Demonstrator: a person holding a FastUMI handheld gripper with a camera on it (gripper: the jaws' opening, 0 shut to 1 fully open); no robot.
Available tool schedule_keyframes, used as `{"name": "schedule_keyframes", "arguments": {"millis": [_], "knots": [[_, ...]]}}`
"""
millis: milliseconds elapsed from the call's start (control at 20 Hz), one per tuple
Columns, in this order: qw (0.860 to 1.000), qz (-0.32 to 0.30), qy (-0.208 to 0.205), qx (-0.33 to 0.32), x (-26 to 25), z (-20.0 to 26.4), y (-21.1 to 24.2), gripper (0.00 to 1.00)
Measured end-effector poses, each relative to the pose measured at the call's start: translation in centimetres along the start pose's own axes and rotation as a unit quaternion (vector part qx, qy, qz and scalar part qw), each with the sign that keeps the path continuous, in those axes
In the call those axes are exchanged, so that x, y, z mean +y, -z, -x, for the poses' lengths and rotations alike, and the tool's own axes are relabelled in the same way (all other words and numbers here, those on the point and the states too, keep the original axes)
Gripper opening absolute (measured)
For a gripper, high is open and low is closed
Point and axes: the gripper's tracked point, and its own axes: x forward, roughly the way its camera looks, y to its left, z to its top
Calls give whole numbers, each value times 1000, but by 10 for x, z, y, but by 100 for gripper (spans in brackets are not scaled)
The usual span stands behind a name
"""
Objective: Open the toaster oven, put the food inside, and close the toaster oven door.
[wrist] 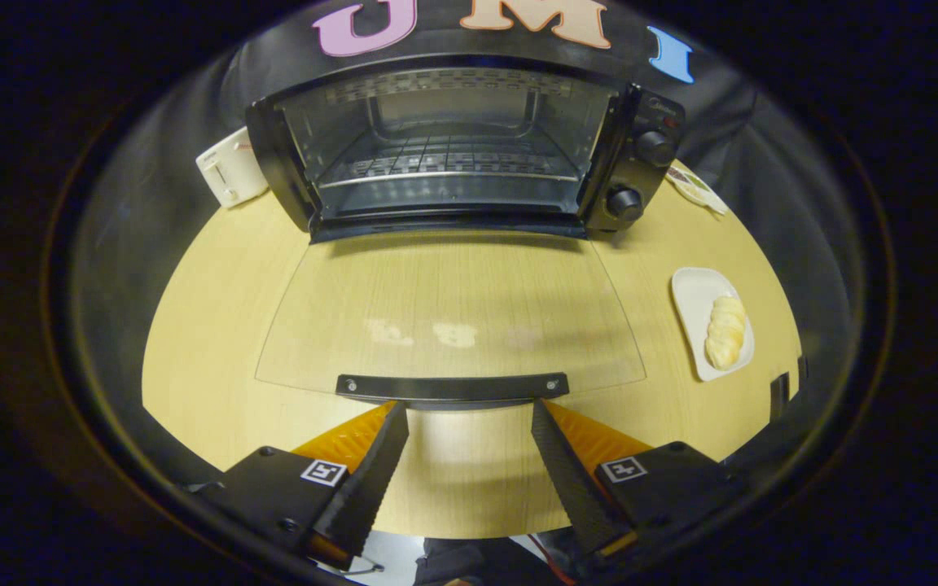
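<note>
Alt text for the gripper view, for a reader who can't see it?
The toaster oven stands open, its glass door folded down flat. The open gripper sits just short of the door handle, holding nothing. Bread waits on a white plate.

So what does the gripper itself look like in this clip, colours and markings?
The gripper has two black wedge-shaped fingers with ribbed inner faces, tapering to points. Each is backed by an orange panel and mounted on a black block carrying a small square black-and-white marker tag. A thin red cable shows beneath the right-hand block.

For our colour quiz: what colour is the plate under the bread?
White; the plate shows best in the claw view, holding pale yellow bread.
</note>
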Motion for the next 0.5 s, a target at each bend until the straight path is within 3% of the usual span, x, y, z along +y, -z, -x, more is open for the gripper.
{"name": "schedule_keyframes", "arguments": {"millis": [300,500], "knots": [[1000,17,-6,-13,7,24,0,97],[999,-10,13,-48,-14,51,-25,97]]}}
